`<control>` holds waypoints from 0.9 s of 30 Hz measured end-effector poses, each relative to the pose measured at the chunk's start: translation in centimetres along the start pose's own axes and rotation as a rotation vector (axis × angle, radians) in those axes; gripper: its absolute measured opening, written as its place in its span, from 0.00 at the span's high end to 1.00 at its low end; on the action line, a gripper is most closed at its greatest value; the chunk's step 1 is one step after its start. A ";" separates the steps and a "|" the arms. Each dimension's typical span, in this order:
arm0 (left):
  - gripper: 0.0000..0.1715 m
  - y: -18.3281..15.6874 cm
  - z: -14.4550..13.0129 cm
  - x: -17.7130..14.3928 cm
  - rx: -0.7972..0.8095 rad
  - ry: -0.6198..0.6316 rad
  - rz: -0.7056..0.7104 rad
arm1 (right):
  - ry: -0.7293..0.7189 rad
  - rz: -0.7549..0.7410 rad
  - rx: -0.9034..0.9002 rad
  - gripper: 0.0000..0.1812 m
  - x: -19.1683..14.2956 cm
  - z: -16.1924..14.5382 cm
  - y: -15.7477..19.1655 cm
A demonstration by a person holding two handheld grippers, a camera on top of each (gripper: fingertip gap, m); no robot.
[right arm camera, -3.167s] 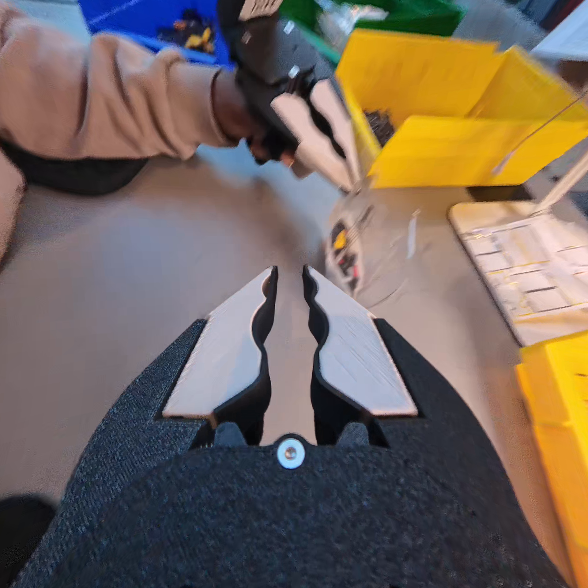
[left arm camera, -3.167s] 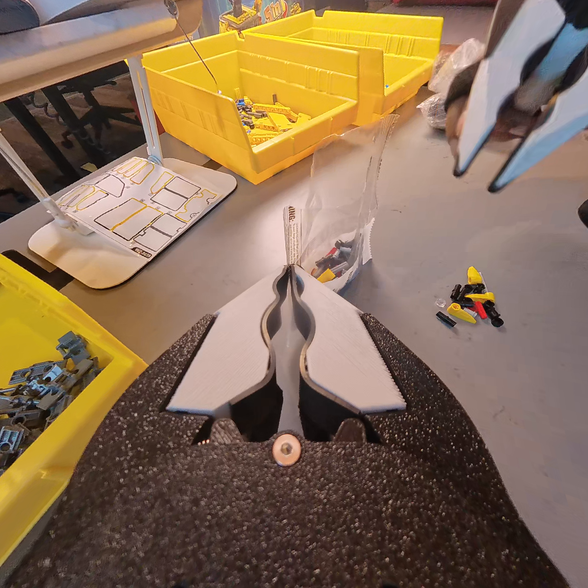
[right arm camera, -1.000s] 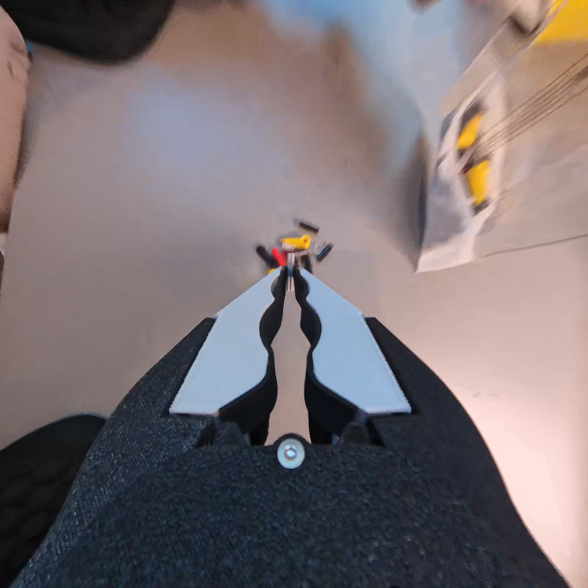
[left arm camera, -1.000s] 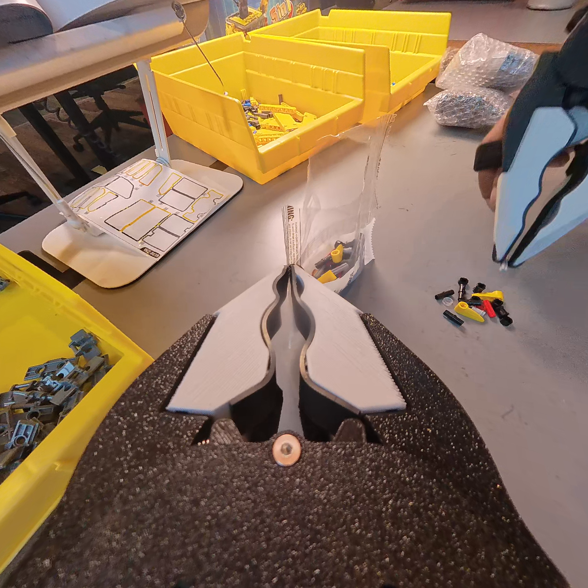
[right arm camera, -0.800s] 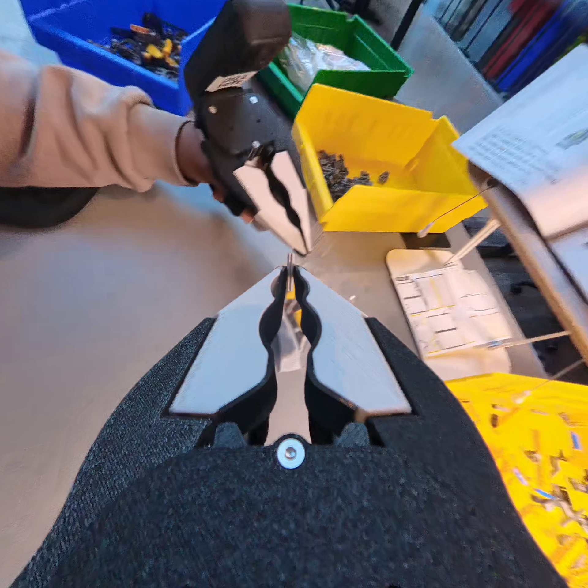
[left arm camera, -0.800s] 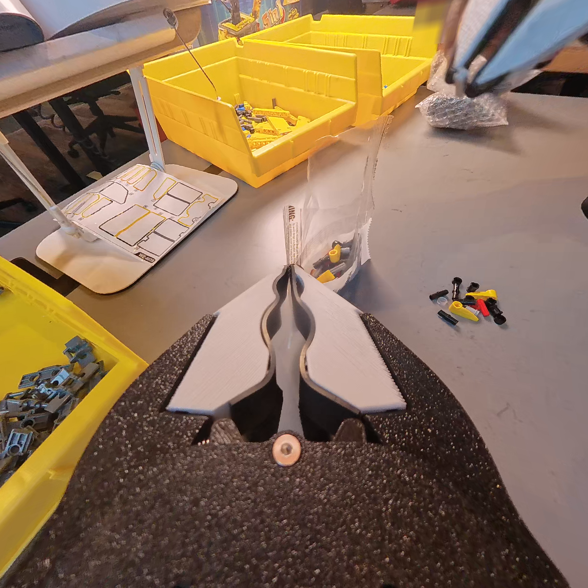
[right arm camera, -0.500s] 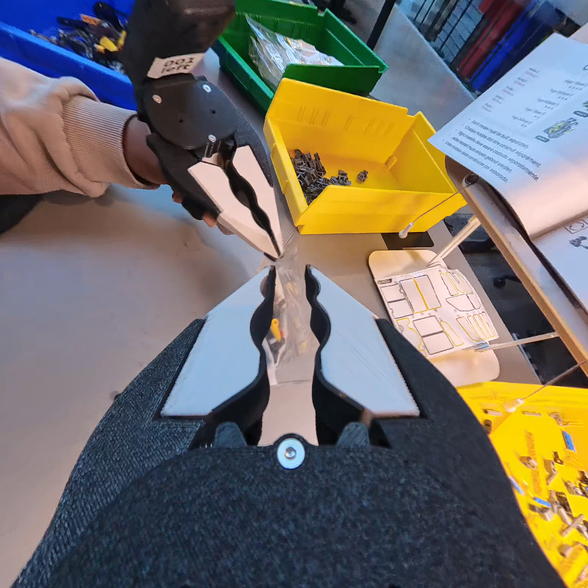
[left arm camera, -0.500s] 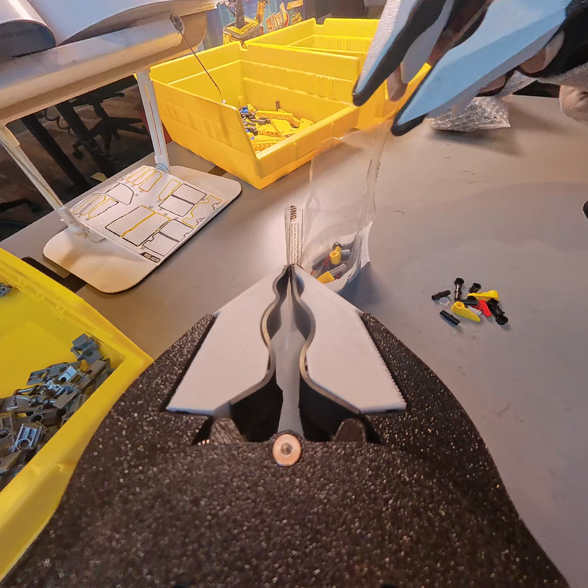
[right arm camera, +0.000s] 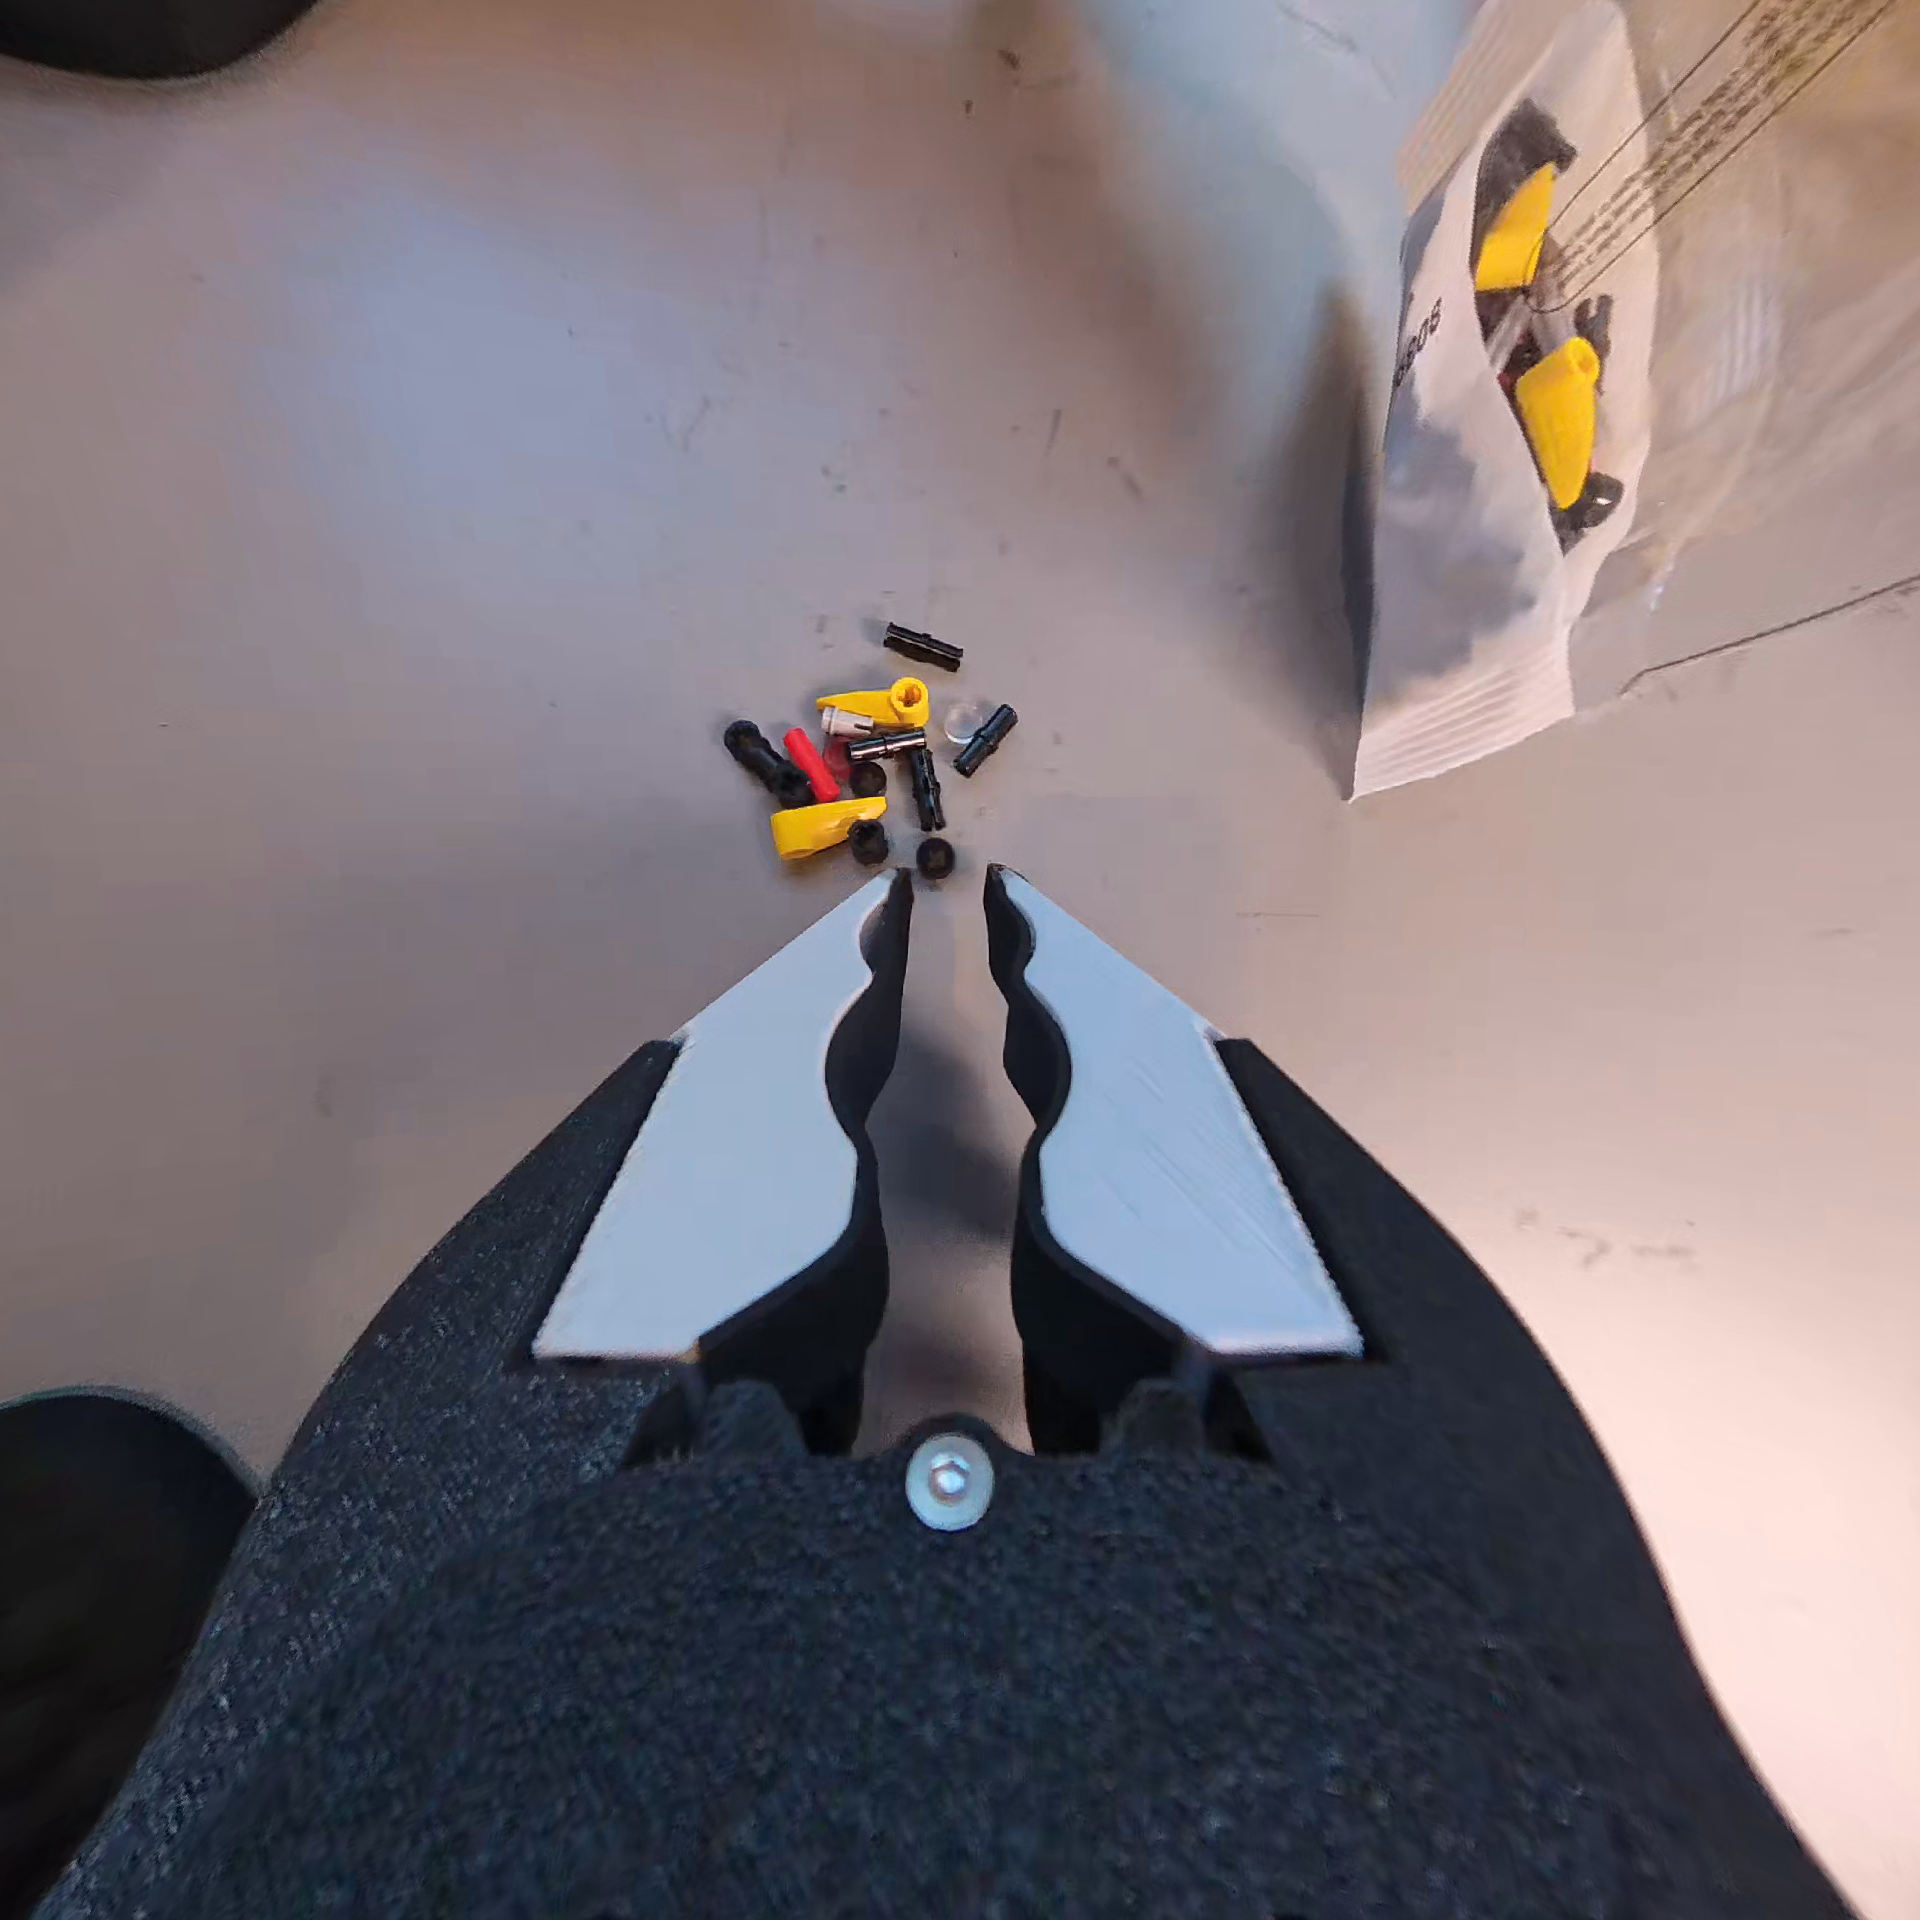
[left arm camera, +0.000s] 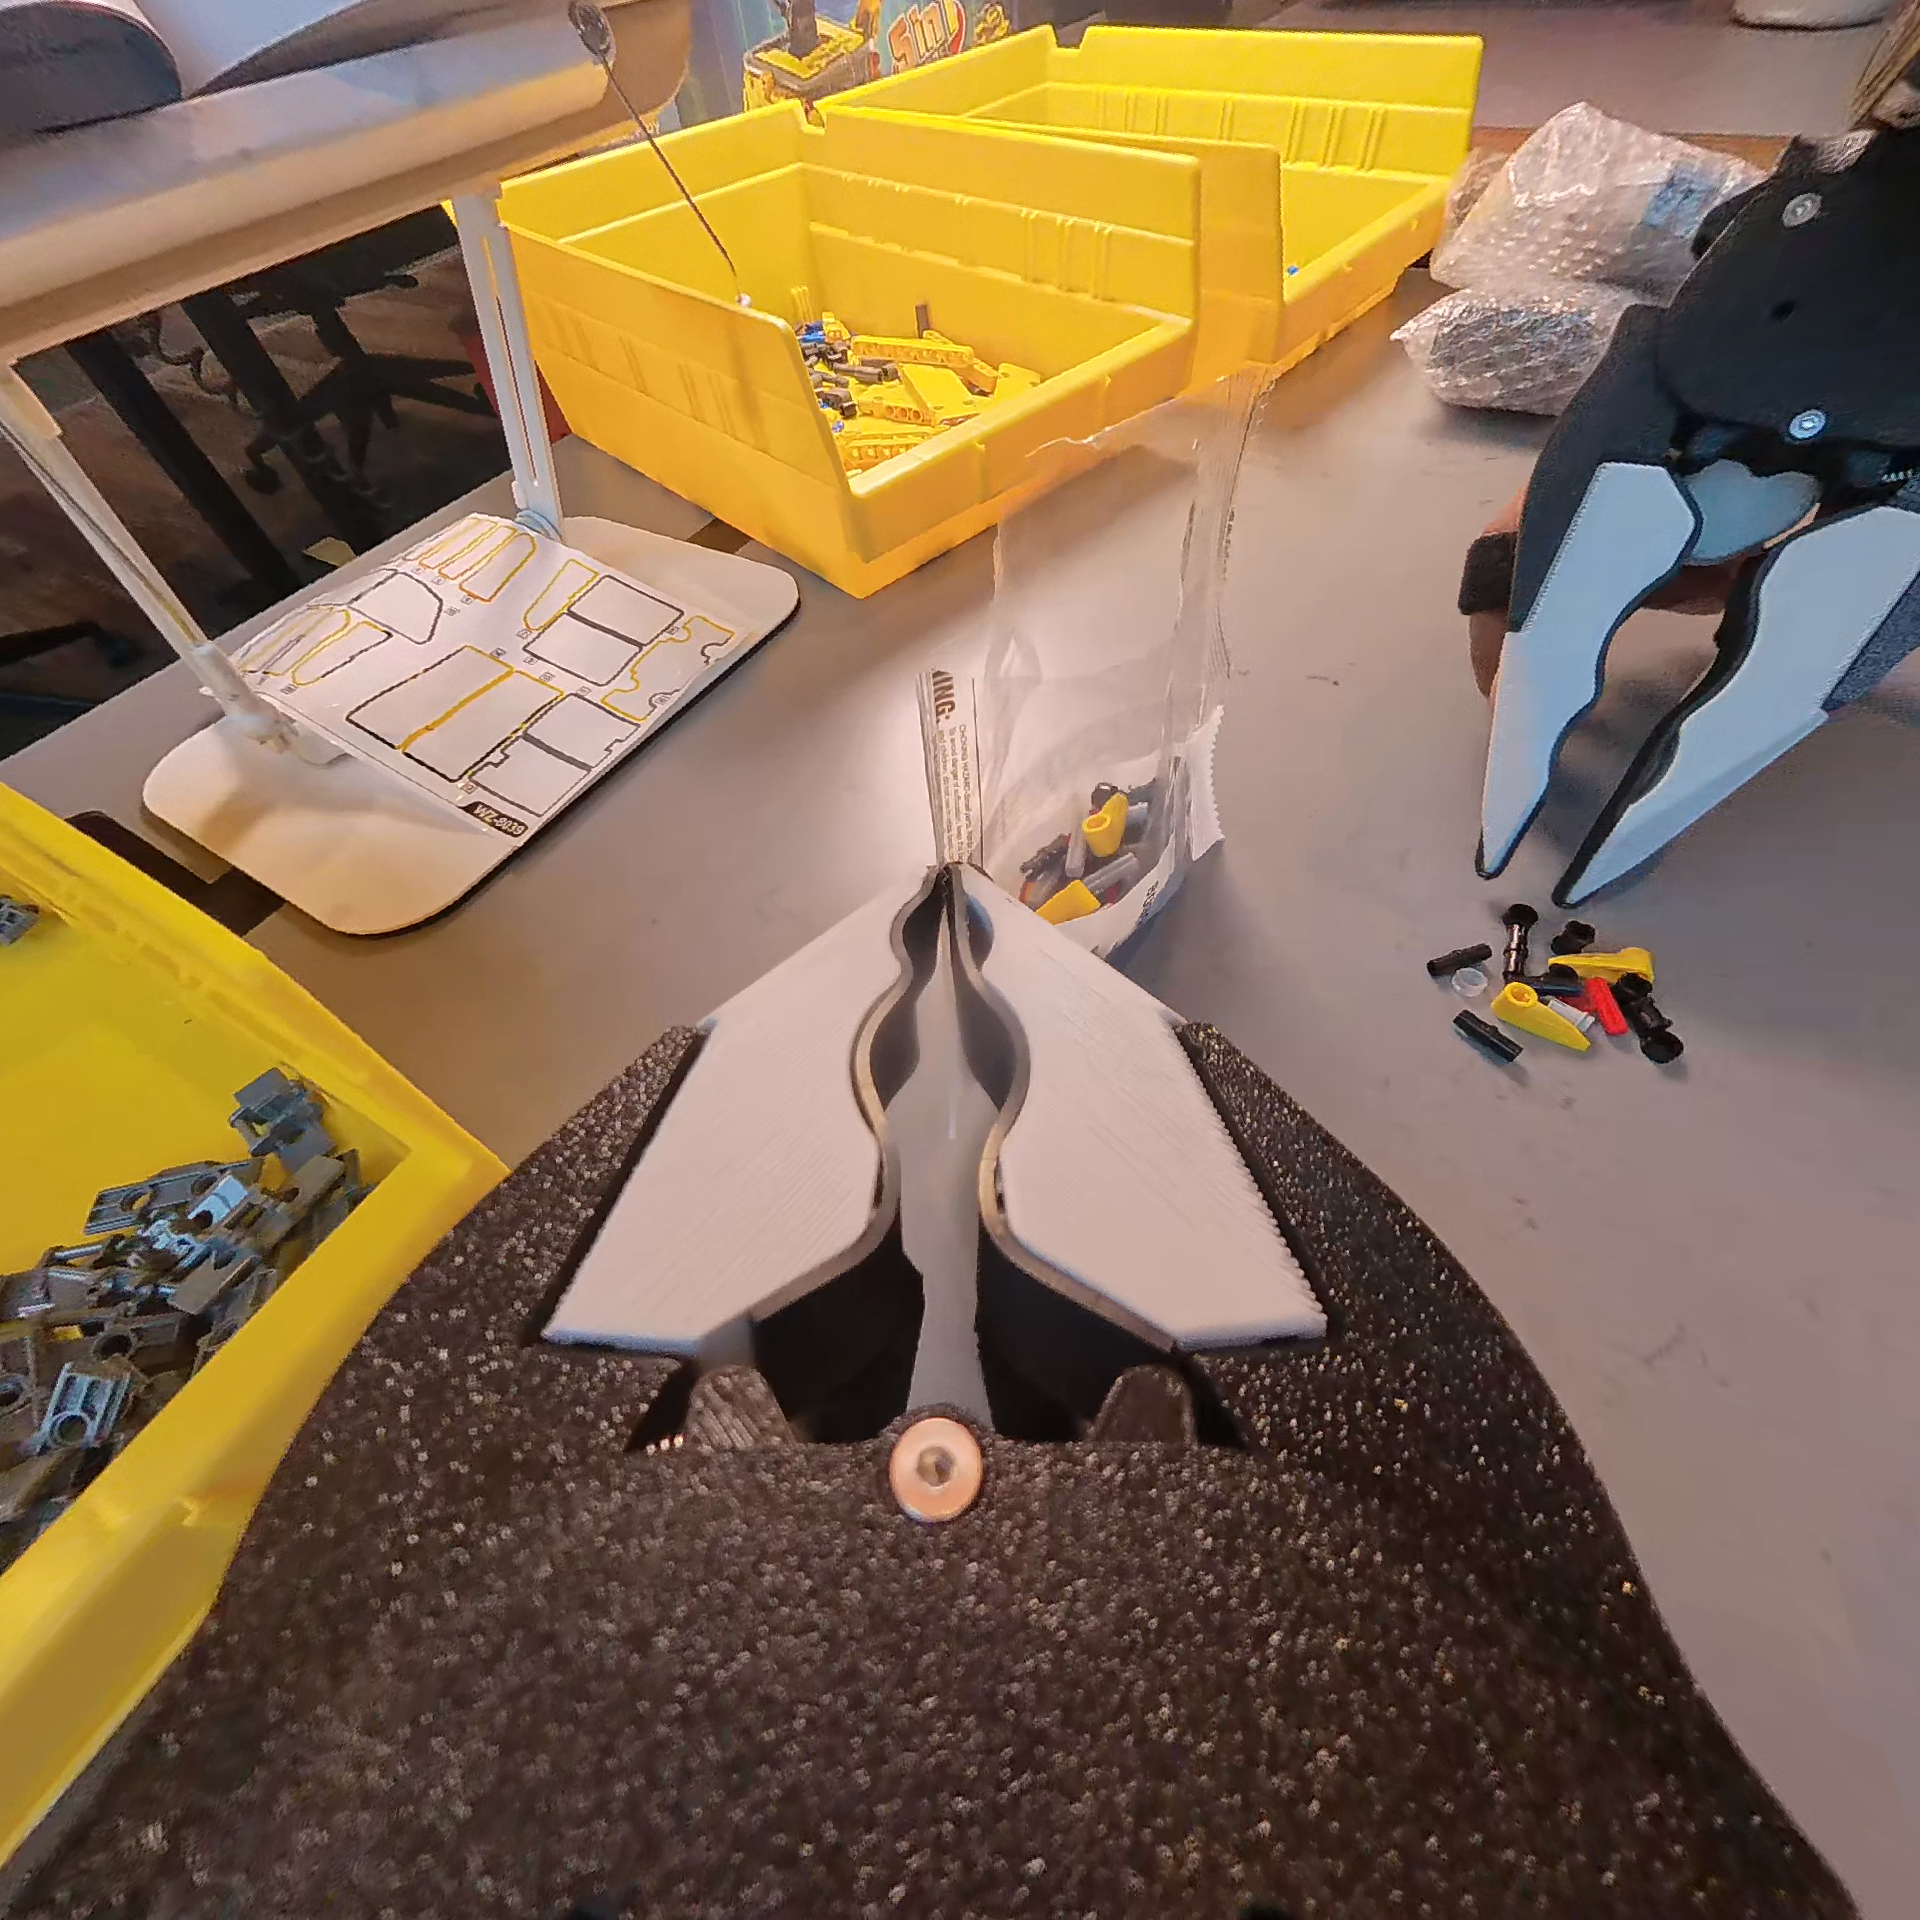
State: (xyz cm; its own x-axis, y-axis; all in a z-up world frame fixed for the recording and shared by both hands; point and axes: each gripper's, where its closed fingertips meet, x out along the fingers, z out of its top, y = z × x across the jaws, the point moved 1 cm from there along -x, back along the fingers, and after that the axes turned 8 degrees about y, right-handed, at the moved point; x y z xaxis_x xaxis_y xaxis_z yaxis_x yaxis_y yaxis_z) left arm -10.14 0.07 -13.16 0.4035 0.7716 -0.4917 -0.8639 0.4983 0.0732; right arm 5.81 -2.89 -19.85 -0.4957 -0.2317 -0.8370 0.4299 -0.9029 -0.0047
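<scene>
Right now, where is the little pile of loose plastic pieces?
The loose pieces lie on the grey table just ahead of the open right gripper, left of the clear bag in the right wrist view.

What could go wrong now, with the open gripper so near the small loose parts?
The right gripper hangs open just over the pile of small parts; its tips could knock the round black pieces and make them roll. The left gripper pinches only one edge of the clear bag, whose top is open, so tilting may spill parts.
</scene>
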 end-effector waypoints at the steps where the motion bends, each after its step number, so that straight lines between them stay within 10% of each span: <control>1: 1.00 0.0 0.0 0.0 0.000 0.002 0.000 | -0.001 0.003 -0.004 0.93 0.1 0.1 0.0; 10: 1.00 0.1 -0.1 0.0 0.000 0.001 -0.003 | 0.023 0.019 -0.044 0.97 0.3 0.8 0.0; 19: 1.00 -0.2 0.3 -0.2 0.012 -0.011 -0.010 | -0.279 -0.341 -0.086 0.97 -8.7 12.8 -7.5; 27: 1.00 0.1 0.4 -0.4 0.007 -0.016 -0.004 | -0.327 -0.388 -0.058 0.92 -8.5 12.4 -7.7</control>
State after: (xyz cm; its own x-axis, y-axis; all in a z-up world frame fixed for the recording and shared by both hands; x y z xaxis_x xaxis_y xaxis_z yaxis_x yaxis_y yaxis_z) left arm -10.24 -0.08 -12.63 0.4117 0.7760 -0.4778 -0.8603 0.5039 0.0771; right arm -2.63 1.58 -5.91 -0.8335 0.0066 -0.5525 0.2041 -0.9255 -0.3190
